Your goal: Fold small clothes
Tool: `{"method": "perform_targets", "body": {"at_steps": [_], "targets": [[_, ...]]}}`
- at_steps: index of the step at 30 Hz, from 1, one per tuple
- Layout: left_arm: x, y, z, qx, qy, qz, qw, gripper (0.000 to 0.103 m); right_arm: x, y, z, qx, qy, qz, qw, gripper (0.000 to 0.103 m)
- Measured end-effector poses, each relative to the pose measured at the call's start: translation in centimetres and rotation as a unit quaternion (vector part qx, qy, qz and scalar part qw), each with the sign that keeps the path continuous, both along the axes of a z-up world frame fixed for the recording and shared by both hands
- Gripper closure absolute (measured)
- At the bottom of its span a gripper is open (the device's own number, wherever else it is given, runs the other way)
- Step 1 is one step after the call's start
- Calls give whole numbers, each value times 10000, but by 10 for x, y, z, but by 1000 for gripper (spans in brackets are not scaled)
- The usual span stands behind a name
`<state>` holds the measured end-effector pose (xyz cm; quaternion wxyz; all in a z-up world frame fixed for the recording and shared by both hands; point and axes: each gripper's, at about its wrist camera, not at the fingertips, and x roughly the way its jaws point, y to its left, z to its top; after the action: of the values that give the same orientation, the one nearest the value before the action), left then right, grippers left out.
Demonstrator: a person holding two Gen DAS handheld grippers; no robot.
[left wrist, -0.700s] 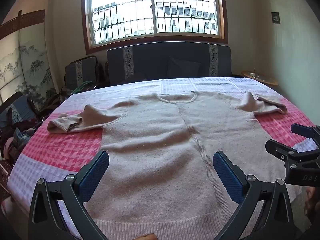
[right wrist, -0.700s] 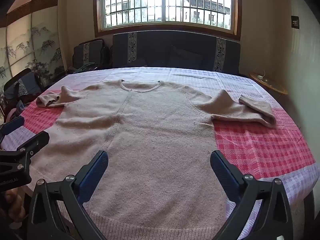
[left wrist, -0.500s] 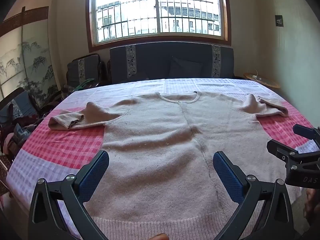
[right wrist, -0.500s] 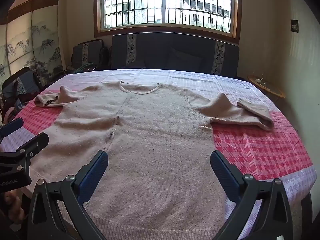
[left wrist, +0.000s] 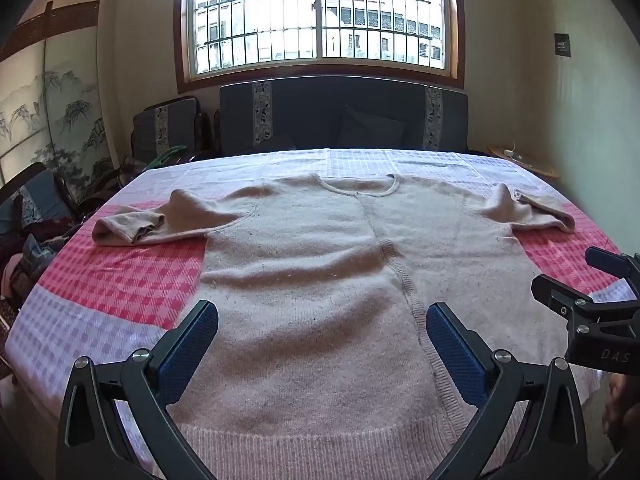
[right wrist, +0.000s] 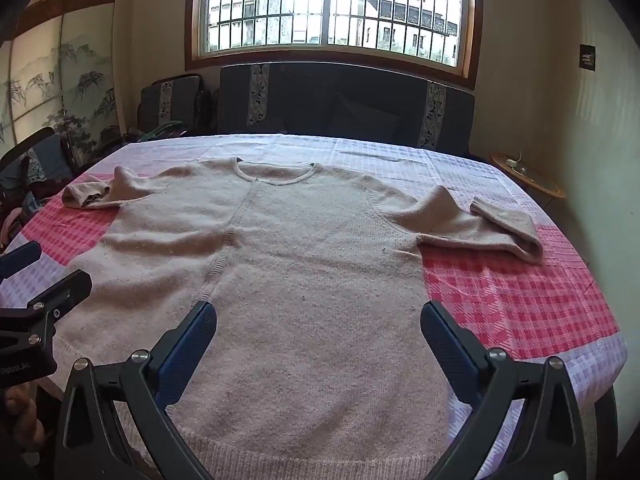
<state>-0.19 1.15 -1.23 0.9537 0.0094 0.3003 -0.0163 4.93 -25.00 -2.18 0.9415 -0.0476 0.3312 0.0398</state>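
You hold both grippers above the near hem of a beige sweater [left wrist: 320, 280] that lies flat, front up, on a table [left wrist: 120, 280] covered in a red-and-lilac check cloth. Your left gripper [left wrist: 322, 332] stands with its jaws spread wide, the blue pads [left wrist: 188, 348] apart over the lower left half of the sweater, with nothing between them and no cloth touched. Your right gripper [right wrist: 318, 330] is likewise wide open, its pads [right wrist: 448, 344] hanging over the lower right half, holding nothing. Each gripper shows at the edge of the other's view, the two side by side and apart. The sweater's round neck [right wrist: 274, 176] points to the far side, toward a dark sofa [left wrist: 344, 116] under a barred window [left wrist: 320, 20]. Its left sleeve [left wrist: 132, 228] is bunched and doubled back on the red check at the far left; its right sleeve [right wrist: 480, 224] lies folded over itself at the far right. A raised seam runs down the body from the neck to the ribbed hem [left wrist: 320, 448], which sits at the near edge of the table. A painted screen [left wrist: 48, 120] stands along the left wall.
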Motion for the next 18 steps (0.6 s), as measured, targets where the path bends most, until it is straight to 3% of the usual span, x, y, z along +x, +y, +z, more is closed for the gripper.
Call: {"method": "perform_targets", "body": {"at_steps": [18], "targets": [[-1,-9,8,73,-105,-106,9999,0,7,-7,0,40,73,-85,9999,2]]}}
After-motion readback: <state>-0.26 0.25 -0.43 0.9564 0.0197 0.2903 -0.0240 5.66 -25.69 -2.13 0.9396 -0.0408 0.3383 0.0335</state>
